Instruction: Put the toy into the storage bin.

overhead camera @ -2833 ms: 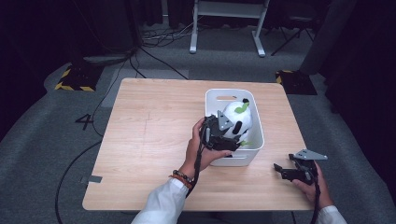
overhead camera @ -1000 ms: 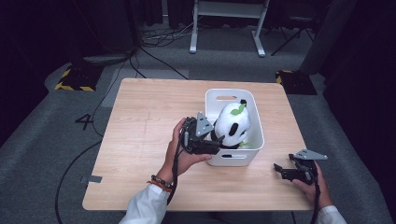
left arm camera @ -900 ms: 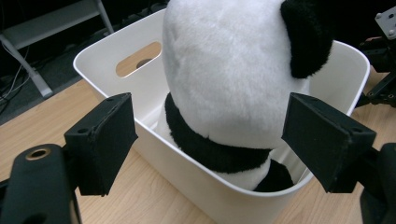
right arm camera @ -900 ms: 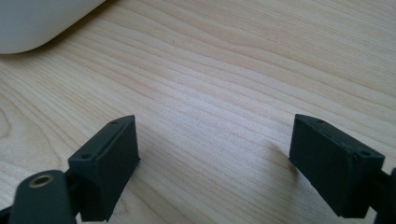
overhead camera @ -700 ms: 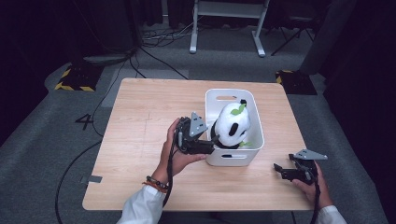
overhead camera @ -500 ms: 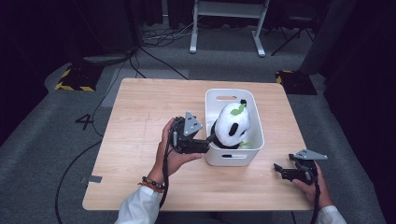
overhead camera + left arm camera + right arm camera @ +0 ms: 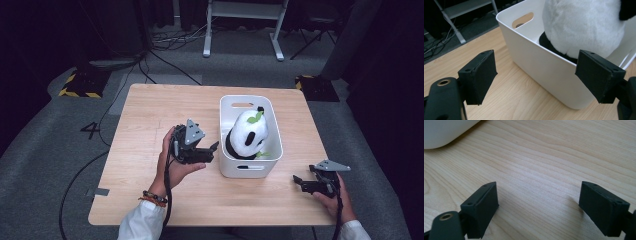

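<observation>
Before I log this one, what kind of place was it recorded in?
Probably a lab or studio set up for recording: a lone wooden table on grey carpet, hazard-striped floor blocks, loose cables and dark surroundings. A white bin holds a plush panda.

l claw [image 7: 214, 150] open, empty | r claw [image 7: 298, 182] open, low

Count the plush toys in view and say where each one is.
1. A panda plush sits upright inside the white bin on the table, also seen in the left gripper view. Anything beneath it in the bin would be hidden.
</observation>
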`<state>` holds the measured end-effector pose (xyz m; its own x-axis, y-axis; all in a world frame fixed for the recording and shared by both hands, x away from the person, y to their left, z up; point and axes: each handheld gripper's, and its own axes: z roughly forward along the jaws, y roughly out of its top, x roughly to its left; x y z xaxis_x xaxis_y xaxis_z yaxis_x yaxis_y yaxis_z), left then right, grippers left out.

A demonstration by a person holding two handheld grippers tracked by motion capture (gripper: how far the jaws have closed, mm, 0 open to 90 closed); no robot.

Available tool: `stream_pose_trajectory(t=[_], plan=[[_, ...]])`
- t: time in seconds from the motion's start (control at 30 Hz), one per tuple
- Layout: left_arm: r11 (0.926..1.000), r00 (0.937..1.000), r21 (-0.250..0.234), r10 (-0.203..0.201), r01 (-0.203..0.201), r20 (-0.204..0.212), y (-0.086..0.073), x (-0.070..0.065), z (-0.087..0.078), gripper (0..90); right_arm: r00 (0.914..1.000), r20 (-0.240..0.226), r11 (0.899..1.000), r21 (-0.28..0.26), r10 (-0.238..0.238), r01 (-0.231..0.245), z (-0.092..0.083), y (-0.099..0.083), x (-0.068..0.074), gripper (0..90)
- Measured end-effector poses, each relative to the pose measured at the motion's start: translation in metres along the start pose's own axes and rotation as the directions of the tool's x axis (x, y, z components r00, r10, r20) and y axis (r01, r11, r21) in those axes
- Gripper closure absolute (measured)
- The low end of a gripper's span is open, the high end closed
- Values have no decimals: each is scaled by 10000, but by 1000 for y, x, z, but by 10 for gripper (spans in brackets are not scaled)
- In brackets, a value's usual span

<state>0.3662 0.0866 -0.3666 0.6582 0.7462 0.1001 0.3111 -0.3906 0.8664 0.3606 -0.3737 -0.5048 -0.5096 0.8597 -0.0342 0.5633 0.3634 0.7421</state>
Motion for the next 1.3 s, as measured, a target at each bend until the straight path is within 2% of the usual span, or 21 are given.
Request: stream_pose_trajectory(t=[0.27,0.63,1.3], plan=[[9996,9997,272,93,-87,-232,-6,7,-1,172,10000,-4,10000,1,0,0,0,0,0,158],[9968,9988,784,-134,171,-477,-22,20,3,171,10000,-11,10000,7,2,-2,0,0,0,158],[9817,9966,1882,-126,278,-817,-62,33,9,165,10000,-14,10000,4,6,-6,0,0,0,158]])
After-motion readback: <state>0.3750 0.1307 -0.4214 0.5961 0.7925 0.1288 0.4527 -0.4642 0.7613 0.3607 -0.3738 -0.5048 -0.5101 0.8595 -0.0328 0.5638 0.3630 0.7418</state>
